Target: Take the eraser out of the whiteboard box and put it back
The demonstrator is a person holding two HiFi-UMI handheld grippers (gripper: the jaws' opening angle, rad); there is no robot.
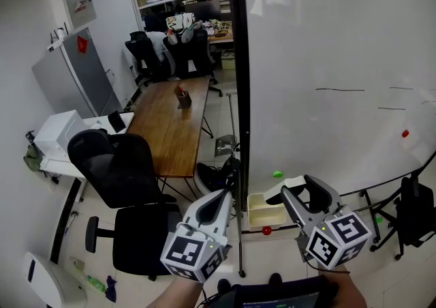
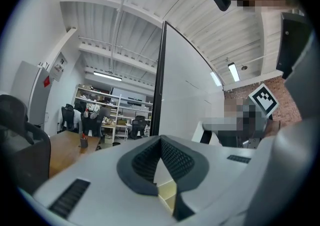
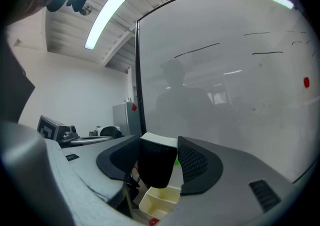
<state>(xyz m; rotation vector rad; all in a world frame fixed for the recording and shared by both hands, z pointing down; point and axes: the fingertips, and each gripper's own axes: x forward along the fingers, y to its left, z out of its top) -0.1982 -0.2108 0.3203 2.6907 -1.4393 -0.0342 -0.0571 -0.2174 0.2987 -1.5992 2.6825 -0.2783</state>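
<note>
Right gripper (image 3: 159, 141): jaws stand wide and are closed on the eraser (image 3: 157, 166); both ribbed pads bear against its sides; the grip looks square, with no tilt apparent.

Left gripper (image 2: 161, 143): jaws brought together at the tips; nothing between them; held level beside the right gripper and taking no part in the work.

Position of the eraser: clear of the whiteboard box (image 1: 263, 218), held in the air just above it and close to the face of the whiteboard (image 1: 327, 61); it touches neither, as far as can be seen.

Progress: the removal is judged complete, since the eraser is out and the visible part of the box is bare; the return is outstanding. What remains is to lower the eraser into the box, part the jaws and draw away.

Condition of the eraser: a short block, dark and matt over most of its body, with a pale cap on its upper face; lower edge rounded; no damage observed.

Surroundings: the box is cream-coloured, open-topped, with a divider inside, and fixed at the lower edge of the whiteboard; a red magnet (image 1: 266, 230) sits just below it and a green magnet (image 1: 277, 174) just above.
</note>
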